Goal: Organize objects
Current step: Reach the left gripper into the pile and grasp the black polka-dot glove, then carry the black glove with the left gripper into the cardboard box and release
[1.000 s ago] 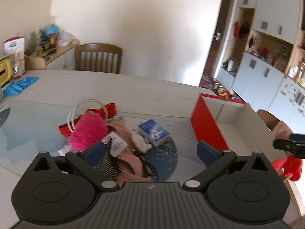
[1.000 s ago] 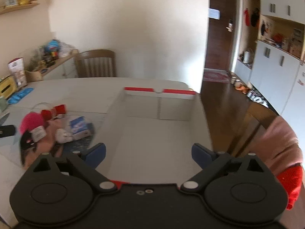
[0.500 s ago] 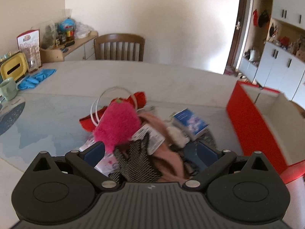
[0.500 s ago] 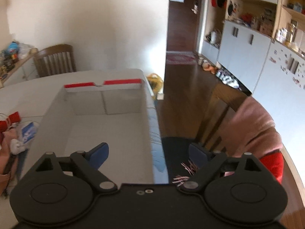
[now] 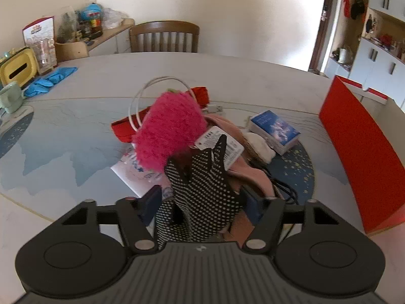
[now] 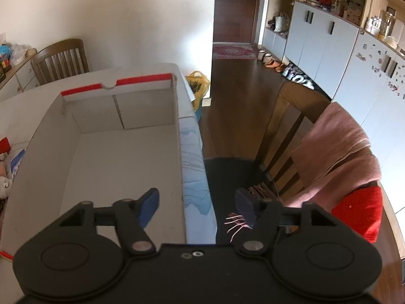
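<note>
Clutter fills the middle of the left wrist view: a black glove with white dots (image 5: 200,190) rises between the fingers of the left gripper (image 5: 202,202), whose jaws have just been closing around it; whether the blue pads actually press the glove I cannot tell. At 12 o'clock from the glove sits a fuzzy pink pom-pom (image 5: 169,131) with a white barcode tag (image 5: 220,144) beside it, over a red cloth (image 5: 121,129) and a looped white cable (image 5: 157,83). At 2 o'clock lies a small blue box (image 5: 274,130); pink fabric (image 5: 253,174) spreads at 3 o'clock. All rest on the pale bench (image 5: 76,131), and the red outer wall of a cardboard box (image 5: 359,147) stands at the far right

Right wrist view: the right gripper (image 6: 197,207) hangs over the near right corner of the cardboard box (image 6: 121,167), its white inside bare. Its fingers have just been closing and stand about half apart with nothing gripped; the left finger is above the box floor, the right beyond the bench edge, over a dark chair seat (image 6: 233,174). A pink blanket (image 6: 336,152) drapes the chair back at 3 o'clock
</note>
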The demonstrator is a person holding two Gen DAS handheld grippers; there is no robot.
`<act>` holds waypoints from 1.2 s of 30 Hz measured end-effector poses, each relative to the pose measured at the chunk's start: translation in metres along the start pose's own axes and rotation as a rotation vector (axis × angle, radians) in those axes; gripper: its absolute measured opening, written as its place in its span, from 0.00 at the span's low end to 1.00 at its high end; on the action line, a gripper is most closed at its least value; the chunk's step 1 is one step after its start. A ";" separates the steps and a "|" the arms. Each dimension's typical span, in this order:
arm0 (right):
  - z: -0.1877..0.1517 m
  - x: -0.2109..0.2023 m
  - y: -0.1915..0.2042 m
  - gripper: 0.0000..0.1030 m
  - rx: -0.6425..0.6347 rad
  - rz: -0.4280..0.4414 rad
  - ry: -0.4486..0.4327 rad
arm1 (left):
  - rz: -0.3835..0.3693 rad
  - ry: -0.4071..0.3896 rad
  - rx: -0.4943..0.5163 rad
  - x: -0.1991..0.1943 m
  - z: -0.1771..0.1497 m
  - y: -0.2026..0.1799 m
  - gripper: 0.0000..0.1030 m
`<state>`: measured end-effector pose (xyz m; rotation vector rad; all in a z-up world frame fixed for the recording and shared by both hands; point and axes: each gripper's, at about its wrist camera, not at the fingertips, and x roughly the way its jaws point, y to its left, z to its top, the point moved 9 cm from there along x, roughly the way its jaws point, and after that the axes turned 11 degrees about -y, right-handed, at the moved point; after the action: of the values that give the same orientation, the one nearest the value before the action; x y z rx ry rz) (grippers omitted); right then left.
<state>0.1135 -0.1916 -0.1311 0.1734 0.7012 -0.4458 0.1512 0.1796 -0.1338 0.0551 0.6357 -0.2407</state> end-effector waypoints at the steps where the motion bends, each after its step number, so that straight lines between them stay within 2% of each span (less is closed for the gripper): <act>1: -0.001 0.001 0.001 0.51 -0.003 0.003 0.004 | -0.007 0.001 0.006 0.000 0.000 -0.002 0.51; 2: -0.001 0.001 0.002 0.47 -0.006 0.007 0.007 | -0.016 0.001 0.011 0.000 -0.001 -0.004 0.41; 3: -0.001 0.002 0.003 0.45 -0.008 0.009 0.011 | -0.026 0.001 0.013 -0.001 -0.001 -0.006 0.37; 5: -0.003 0.004 0.003 0.33 -0.008 0.013 0.021 | -0.034 0.001 0.017 -0.002 0.000 -0.009 0.28; 6: -0.003 0.004 0.003 0.32 -0.011 0.018 0.026 | -0.034 -0.002 0.019 -0.002 0.001 -0.010 0.25; 7: -0.004 0.004 0.004 0.27 -0.015 0.018 0.029 | -0.035 -0.004 0.022 -0.003 0.002 -0.010 0.17; 8: -0.005 0.005 0.002 0.21 -0.018 0.018 0.031 | -0.032 -0.001 0.023 -0.003 0.003 -0.011 0.15; 14: -0.005 0.006 0.005 0.03 -0.032 0.051 0.043 | 0.018 0.007 0.036 -0.009 0.010 -0.007 0.08; 20: -0.005 0.006 0.006 0.01 -0.040 0.065 0.045 | 0.024 -0.034 0.024 -0.028 0.030 -0.005 0.07; 24: -0.005 0.006 0.007 0.01 -0.037 0.081 0.051 | -0.012 -0.072 0.024 -0.047 0.052 -0.015 0.07; 31: -0.007 0.006 0.009 0.02 -0.045 0.107 0.063 | -0.143 -0.121 0.049 -0.067 0.089 -0.066 0.07; 36: -0.008 0.005 0.009 0.02 -0.046 0.122 0.070 | -0.258 -0.128 0.103 -0.063 0.107 -0.124 0.07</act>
<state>0.1165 -0.1825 -0.1398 0.1887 0.7647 -0.3076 0.1342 0.0588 -0.0075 0.0563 0.5021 -0.5229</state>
